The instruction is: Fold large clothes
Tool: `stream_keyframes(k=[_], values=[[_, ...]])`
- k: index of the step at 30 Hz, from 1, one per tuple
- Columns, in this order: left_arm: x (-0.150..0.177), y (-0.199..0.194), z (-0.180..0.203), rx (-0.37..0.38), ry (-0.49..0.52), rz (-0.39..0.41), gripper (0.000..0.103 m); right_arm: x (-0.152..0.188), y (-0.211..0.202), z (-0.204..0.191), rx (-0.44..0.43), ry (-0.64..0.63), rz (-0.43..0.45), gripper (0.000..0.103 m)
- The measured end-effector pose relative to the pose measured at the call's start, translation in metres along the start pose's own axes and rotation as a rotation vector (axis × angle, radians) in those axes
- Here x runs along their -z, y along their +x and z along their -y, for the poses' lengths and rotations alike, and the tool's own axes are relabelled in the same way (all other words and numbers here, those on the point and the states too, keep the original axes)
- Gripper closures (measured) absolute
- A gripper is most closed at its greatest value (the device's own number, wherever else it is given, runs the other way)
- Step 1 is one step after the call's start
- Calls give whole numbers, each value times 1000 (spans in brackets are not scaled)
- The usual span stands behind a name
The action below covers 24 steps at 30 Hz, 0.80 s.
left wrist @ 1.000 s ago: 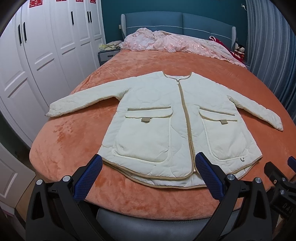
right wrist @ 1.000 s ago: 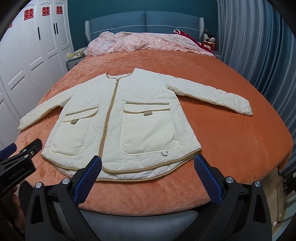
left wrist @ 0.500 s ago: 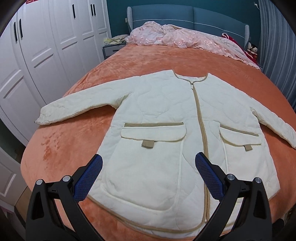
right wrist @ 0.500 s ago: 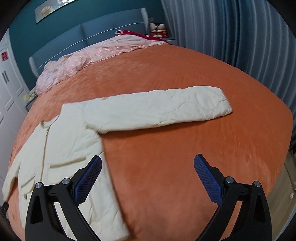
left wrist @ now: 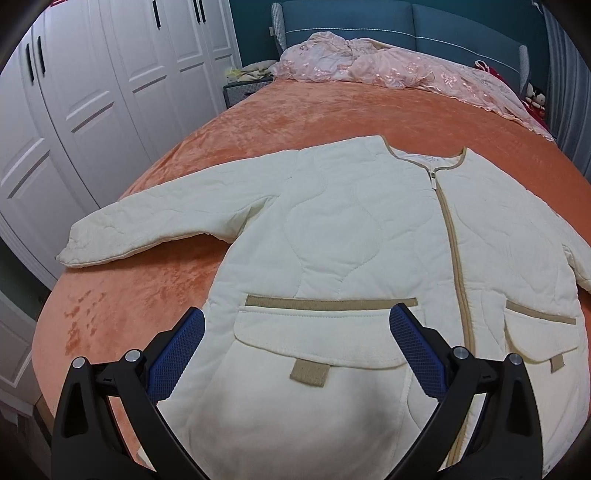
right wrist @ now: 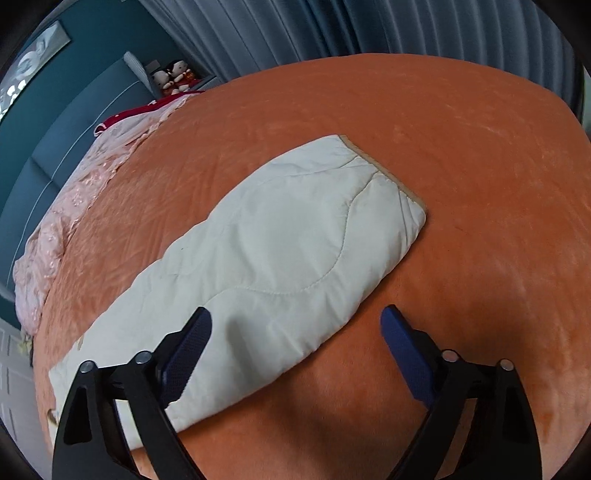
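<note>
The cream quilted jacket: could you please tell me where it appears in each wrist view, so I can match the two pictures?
Left wrist: the cream quilted jacket fills the centre, front up, zipped, one sleeve stretched out to the picture's left.
Right wrist: only one sleeve of it shows, running diagonally from lower left to its cuff at centre right.
Shared landmark: the orange bedspread under it.

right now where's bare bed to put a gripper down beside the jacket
Bare blanket lies past the right sleeve cuff toward the curtains, and below the left sleeve beside the jacket body. Crowded: the headboard end, under the pink bedding.
</note>
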<state>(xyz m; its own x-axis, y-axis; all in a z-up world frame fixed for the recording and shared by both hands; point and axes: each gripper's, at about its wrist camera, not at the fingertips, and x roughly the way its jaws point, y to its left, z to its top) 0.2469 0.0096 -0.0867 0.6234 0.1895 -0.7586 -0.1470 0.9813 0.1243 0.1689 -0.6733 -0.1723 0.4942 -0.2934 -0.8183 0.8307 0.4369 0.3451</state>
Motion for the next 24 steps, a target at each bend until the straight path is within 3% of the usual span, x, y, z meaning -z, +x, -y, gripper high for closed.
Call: stream_keyframes(k=[1,2,3,4,6,7,10,14,17,20,24], values=[[-1,4,-1,-6,-2,-1,5,-1,5,-2,8,-1,-3,33],[-2,8,-2,-8,-5,-2,5,-3,8,-6,27,-10,6,37],[-2,12,-4,-9,-8,-3,5,-4,9,-13,41,-27,20,46],[-2,15,-5,-11,-13,-6,5,-6,10,-21,36,-51,26,66],[-3,21,-10,-5,-28,-14,5,-9,8,-45,16,-98,22,89],[-3,24,-12,-4,-34,-19,5,-10,1,-58,-11,-116,39,92],[-2,28,-20,-10,-55,-21,5,-3,-34,-121,-151,-231,99,94],[-1,30,-31,-4,-95,-22,5,47,-98,-235,-396,-496,133,94],[1,30,-39,0,-110,-25,5,115,-140,-313,-563,-699,114,94],[3,31,-48,6,-127,-30,5,190,-163,-367,-706,-851,32,94],[5,34,-63,33,-161,-44,5,290,-167,-408,-783,-1033,-84,91]])
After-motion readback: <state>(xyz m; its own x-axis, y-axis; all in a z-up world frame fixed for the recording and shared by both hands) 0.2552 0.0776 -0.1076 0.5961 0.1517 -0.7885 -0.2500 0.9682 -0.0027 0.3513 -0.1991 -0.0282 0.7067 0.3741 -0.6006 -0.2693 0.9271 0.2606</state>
